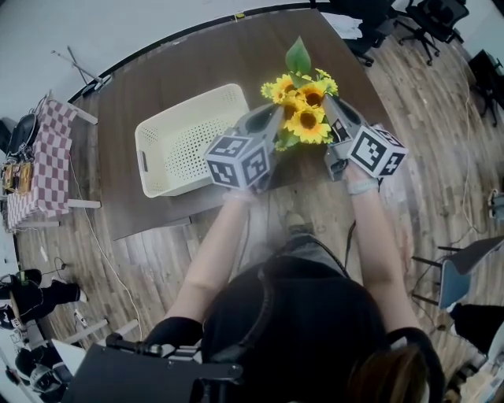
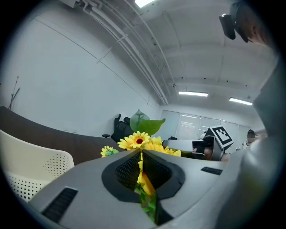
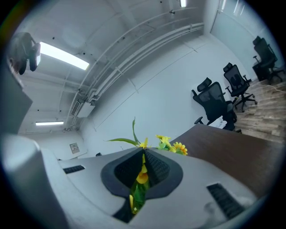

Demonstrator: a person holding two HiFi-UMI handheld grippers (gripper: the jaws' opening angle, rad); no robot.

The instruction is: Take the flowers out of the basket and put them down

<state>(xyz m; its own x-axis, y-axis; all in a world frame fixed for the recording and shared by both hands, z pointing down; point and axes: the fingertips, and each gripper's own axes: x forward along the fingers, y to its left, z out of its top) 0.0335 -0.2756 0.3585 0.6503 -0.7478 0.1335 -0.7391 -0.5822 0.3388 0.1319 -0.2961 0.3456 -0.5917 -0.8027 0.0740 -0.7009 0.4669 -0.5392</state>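
Nearest the person, both forearms reach forward. The left gripper (image 1: 276, 130) and the right gripper (image 1: 329, 110) meet on one bunch of flowers (image 1: 303, 106). In the left gripper view the jaws are pressed almost together, with only yellow petals and green stem squeezed in the slit between them. The right gripper view shows the same thing: jaws all but closed on a yellow bloom and leaf.

The sunflowers are held up off the counter (image 1: 197, 63), toward its right edge. They are beside the white basket (image 1: 185, 106) and apart from it, not inside it, so the lift-out looks done and the putting-down remains.

To do that well, lower both grippers together at the same rate so the bunch is not pulled apart between them. Aim for the bare brown surface right of the basket, well in from the near edge. Let the stems touch down first, then open one pair of jaws before the other so that nothing springs away.

Beyond the counter's far right corner stand office chairs (image 1: 429, 24).
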